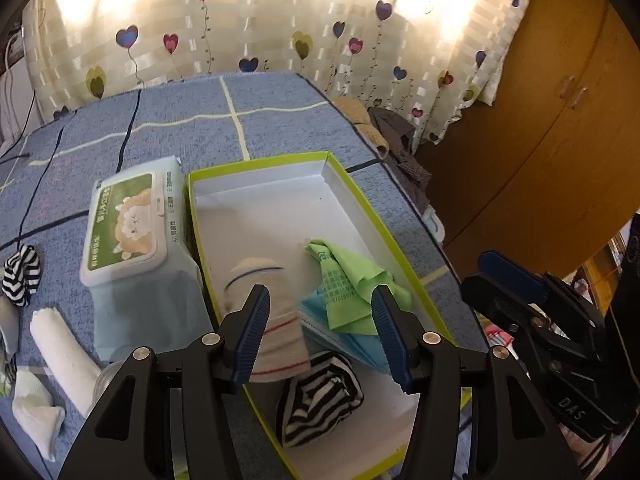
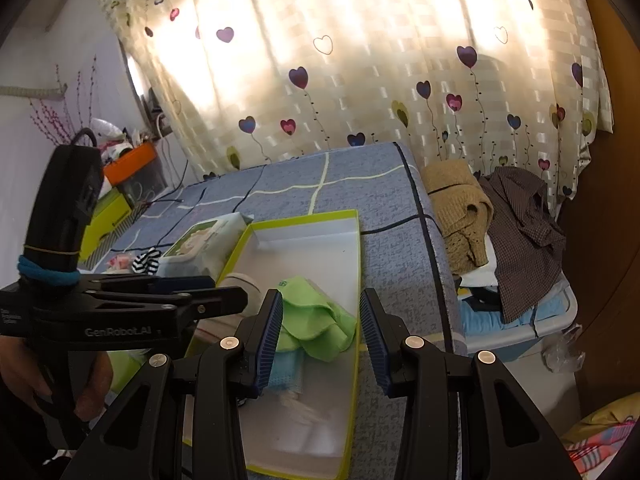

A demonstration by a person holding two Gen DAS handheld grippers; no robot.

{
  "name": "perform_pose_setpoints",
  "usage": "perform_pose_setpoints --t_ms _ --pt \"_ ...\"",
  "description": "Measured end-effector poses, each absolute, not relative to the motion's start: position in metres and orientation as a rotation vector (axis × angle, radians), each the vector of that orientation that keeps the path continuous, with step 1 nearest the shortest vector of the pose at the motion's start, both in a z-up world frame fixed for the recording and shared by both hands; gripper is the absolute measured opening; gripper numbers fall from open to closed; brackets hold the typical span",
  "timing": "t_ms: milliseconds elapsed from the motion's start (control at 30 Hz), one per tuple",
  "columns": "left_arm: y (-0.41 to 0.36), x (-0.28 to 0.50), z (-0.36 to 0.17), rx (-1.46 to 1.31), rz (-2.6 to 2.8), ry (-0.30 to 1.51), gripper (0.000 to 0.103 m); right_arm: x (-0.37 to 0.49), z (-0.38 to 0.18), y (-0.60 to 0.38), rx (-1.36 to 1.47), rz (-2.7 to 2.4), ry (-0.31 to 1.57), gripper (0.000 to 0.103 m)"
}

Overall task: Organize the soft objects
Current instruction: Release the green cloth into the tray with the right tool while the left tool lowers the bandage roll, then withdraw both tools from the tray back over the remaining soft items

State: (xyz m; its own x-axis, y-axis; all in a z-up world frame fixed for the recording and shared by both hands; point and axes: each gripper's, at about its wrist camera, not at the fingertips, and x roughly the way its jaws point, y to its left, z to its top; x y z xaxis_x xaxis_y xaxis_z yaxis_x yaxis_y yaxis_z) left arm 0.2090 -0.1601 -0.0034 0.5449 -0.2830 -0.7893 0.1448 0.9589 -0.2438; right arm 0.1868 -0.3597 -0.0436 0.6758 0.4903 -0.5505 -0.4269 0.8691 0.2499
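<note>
In the lower centre of the left wrist view, the left gripper [image 1: 320, 312] is hanging over the shallow lime-edged white cardboard box [image 1: 362, 196], jaws spread wide and pinching nothing. Just beyond its left finger, a cream sock with thin red and dark stripes [image 1: 276, 344] is lying inside the box, apparently dropped there. Beside it a crumpled green cloth [image 1: 348, 284] is resting on a light blue face mask [image 1: 344, 344], and a black-and-white striped sock [image 1: 320, 400] is sitting at the lower end: the box is serving as the collecting bin. Still outside, at the lower left, are a rolled white sock [image 1: 60, 340] and a second striped sock [image 1: 20, 276]; a pale wet-wipes pack [image 1: 132, 224] is touching the box's left wall. The right gripper [image 2: 320, 324] is hovering spread and empty above the green cloth, probably waiting.
</note>
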Motion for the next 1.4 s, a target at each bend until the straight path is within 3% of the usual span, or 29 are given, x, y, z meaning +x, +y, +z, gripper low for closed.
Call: perform_pose_setpoints --t_ms 367,533,900,1400 --pt "-0.143 0.170 0.018 -0.203 -0.327 0.915 0.054 0.159 -0.031 -0.338 0.076 0.522 0.658 0.039" --pt "-0.130 0.148 0.029 -0.220 -0.338 0.882 0.054 0.142 -0.022 -0.327 0.059 0.516 0.655 0.048" --pt "-0.099 0.108 0.037 -0.227 -0.292 0.840 0.054 0.102 -0.007 -0.297 0.023 0.515 0.639 0.056" --pt "-0.060 0.073 0.032 -0.237 -0.254 0.811 0.054 0.081 -0.005 -0.261 -0.018 0.553 0.653 0.060"
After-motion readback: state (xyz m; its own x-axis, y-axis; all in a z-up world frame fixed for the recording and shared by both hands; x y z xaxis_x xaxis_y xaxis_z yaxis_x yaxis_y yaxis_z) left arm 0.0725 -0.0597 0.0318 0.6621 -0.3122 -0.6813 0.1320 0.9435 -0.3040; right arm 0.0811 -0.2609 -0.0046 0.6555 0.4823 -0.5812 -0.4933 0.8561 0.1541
